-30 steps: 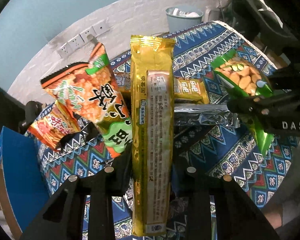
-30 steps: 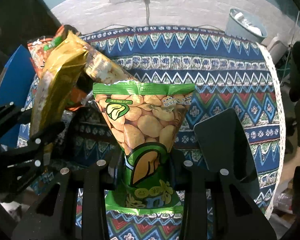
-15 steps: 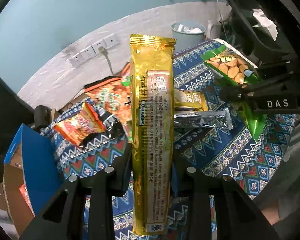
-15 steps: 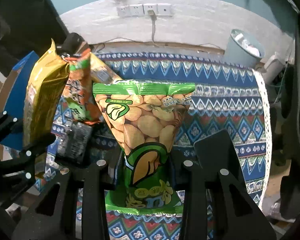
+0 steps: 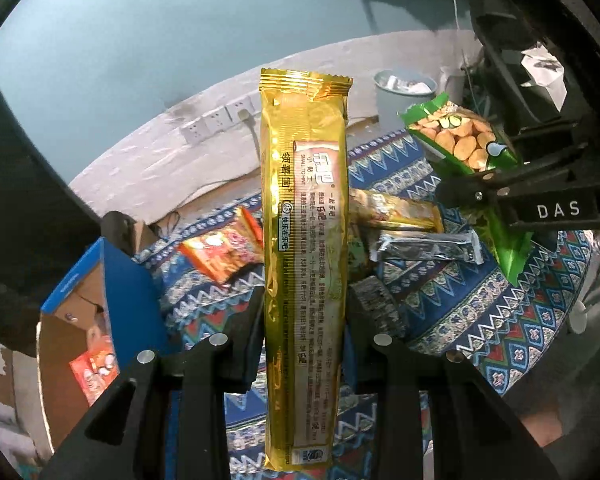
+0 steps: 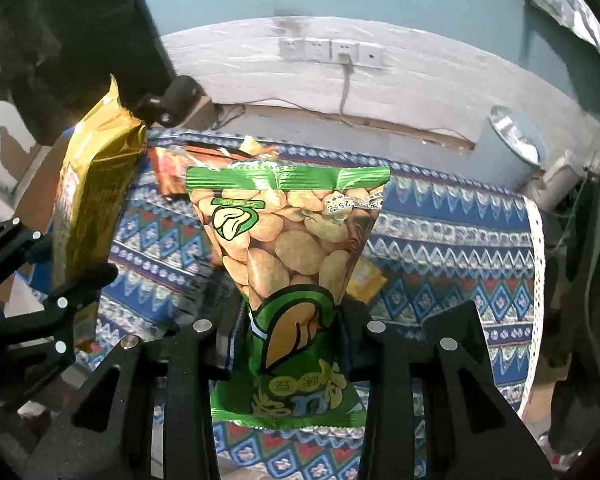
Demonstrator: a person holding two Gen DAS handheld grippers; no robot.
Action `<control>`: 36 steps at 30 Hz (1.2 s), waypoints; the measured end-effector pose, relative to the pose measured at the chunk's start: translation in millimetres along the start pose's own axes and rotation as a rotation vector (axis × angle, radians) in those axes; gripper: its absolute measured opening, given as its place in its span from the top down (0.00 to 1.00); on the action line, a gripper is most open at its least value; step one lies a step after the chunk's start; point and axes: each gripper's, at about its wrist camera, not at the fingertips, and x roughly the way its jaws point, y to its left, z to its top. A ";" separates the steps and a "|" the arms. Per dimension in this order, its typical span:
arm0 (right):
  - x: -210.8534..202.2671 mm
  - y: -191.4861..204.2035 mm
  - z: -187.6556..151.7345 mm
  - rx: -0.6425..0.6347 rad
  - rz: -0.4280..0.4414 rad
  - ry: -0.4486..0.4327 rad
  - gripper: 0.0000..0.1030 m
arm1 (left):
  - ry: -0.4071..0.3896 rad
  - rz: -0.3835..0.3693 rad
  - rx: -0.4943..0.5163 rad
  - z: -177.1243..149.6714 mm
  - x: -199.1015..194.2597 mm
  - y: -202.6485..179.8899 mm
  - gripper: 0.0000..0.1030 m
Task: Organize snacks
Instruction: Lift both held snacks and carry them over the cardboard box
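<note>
The left gripper (image 5: 304, 312) is clamped across the lower middle of a long gold foil biscuit packet (image 5: 304, 240), which stands upright between its fingers above the table; the right gripper (image 6: 289, 320) pinches the lower half of a green plastic bag of broad beans (image 6: 287, 264), also lifted. Both packs look light and crinkly; the gold one seems stiff enough to stay straight, though its film is probably slippery, so a mid-body hold suits it, while the green bag is soft and best taken below its bulge. Compared with 1 second ago, both packets sit higher over the blue patterned tablecloth (image 5: 480, 320), more wall shows, and the open blue cardboard box (image 5: 111, 280) at near left is more exposed.
</note>
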 end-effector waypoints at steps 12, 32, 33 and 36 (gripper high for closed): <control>-8.7 49.5 21.4 -0.084 0.044 -0.026 0.67 | -0.038 0.045 -0.067 -10.9 -24.4 45.4 0.68; 1.2 124.9 56.3 -0.183 0.106 -0.035 0.67 | -0.099 0.143 -0.185 -30.6 -56.2 125.1 0.68; 1.8 128.2 58.5 -0.185 0.109 -0.036 0.67 | -0.098 0.143 -0.199 -32.8 -56.5 130.6 0.68; 3.5 142.1 65.3 -0.198 0.124 -0.038 0.66 | -0.091 0.148 -0.227 -38.6 -55.0 141.3 0.68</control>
